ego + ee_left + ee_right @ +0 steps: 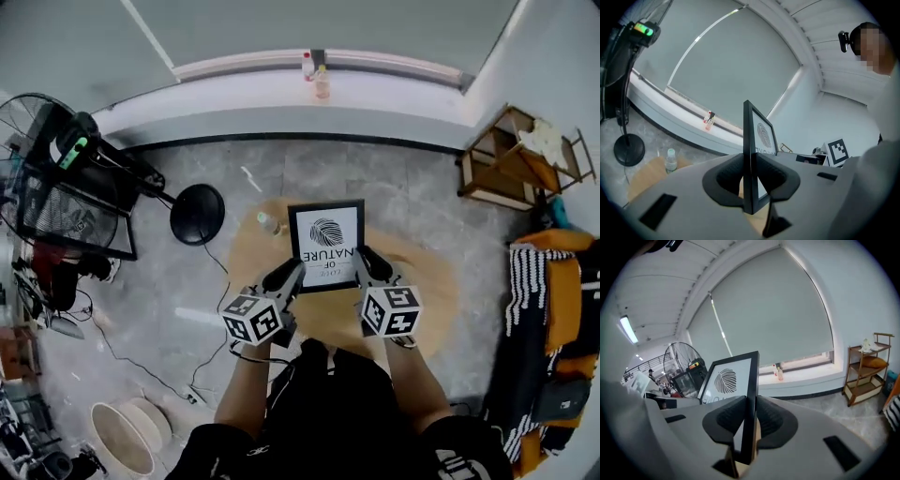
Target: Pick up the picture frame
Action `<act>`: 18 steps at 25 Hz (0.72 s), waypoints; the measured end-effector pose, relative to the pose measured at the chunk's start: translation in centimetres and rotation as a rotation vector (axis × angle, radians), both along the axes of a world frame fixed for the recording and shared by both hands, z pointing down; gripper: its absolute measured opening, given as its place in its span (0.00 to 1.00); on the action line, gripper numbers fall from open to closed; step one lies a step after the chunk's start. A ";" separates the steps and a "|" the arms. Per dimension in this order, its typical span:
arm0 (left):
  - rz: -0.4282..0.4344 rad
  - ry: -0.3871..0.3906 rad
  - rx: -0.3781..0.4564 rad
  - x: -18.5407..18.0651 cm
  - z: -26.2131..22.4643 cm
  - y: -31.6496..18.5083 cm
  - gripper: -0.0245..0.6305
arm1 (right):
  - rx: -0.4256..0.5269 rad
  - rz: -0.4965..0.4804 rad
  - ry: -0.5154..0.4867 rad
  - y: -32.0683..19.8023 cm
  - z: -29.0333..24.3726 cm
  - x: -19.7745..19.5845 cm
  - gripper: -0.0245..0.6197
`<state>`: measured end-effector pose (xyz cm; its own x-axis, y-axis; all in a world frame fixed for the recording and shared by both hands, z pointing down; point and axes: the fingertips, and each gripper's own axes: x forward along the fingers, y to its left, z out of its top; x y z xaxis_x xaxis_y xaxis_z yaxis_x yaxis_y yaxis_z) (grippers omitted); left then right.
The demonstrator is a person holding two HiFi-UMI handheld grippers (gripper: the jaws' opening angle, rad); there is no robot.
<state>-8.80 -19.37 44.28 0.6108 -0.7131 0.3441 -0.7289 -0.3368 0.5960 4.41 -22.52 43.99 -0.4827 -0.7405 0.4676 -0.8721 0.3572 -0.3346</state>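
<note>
Black clothing on the person's torso (328, 412) fills the near edge of the head view; just beyond it the left gripper (286, 277) and right gripper (370, 267) each clamp a side edge of the picture frame (325, 246), jaws pressed on its black border, holding it over a round wooden table (427, 281) with a small bottle (267, 223) on its far left part. Grey tiled floor (394, 183) runs to a white window ledge (234, 98) bearing two bottles (315, 77). A pedestal fan (56, 178) stands at left, a wooden shelf (511, 159) at far right. Furniture draped in striped cloth (530, 281) is cut off at the right edge; the frame's near corners hide behind the grippers
</note>
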 end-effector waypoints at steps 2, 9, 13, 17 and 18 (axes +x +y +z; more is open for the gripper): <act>-0.001 0.006 0.062 -0.4 -4.3 0.4 0.18 | 0.059 0.015 -0.002 0.5 -4.5 -0.3 0.17; 0.013 -0.027 0.336 -1.0 -18.0 0.3 0.18 | 0.268 0.022 -0.019 0.8 -18.3 -0.8 0.17; 0.006 -0.033 0.443 -0.6 -23.6 1.4 0.18 | 0.402 0.022 -0.024 2.1 -24.4 -0.4 0.17; -0.010 -0.054 0.571 -1.6 -29.2 2.0 0.18 | 0.540 0.014 -0.038 2.8 -30.3 -1.5 0.17; -0.019 -0.059 0.596 -1.8 -30.3 2.3 0.18 | 0.564 0.013 -0.040 3.0 -31.4 -1.7 0.17</act>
<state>-10.59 -17.11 14.00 0.5882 -0.8041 -0.0858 -0.7642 -0.5874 0.2662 2.74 -19.53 12.55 -0.4812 -0.8764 -0.0206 -0.8680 0.4796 -0.1284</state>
